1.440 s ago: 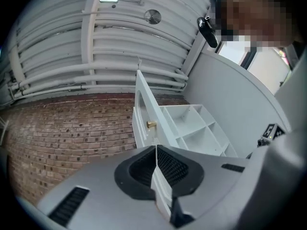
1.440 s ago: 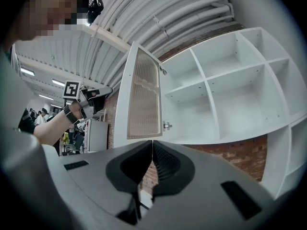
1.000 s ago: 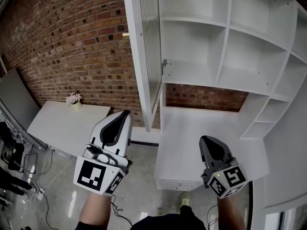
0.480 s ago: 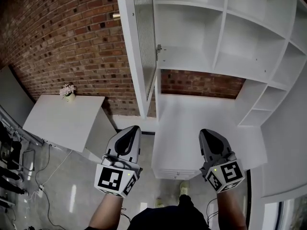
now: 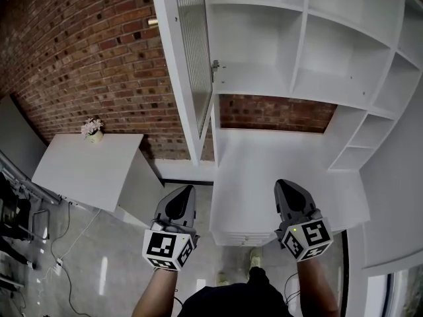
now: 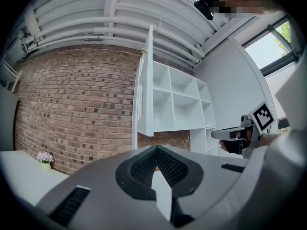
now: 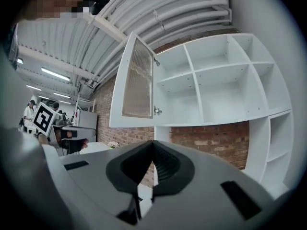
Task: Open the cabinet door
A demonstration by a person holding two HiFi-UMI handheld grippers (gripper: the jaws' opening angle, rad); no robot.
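Standing open: cabinet door (image 5: pixel 188 65) | left gripper (image 5: pixel 183 191) closed, empty | right gripper (image 5: pixel 285 185) closed, empty

A red brick wall (image 5: pixel 99 58) fills the back. Against it, at the left, stands a white worktop (image 5: pixel 79 170), and a small pot of pale flowers (image 5: pixel 92 129) sits at its far edge, near the wall. Below, the grey floor (image 5: pixel 99 269) is glossy, and thin cables (image 5: pixel 58 261) lie on it. Overhead run white ceiling pipes (image 6: pixel 96 13).

Cabinet door (image 7: pixel 136 83) stands wide open; right gripper (image 7: pixel 152 143) jaws pressed together.
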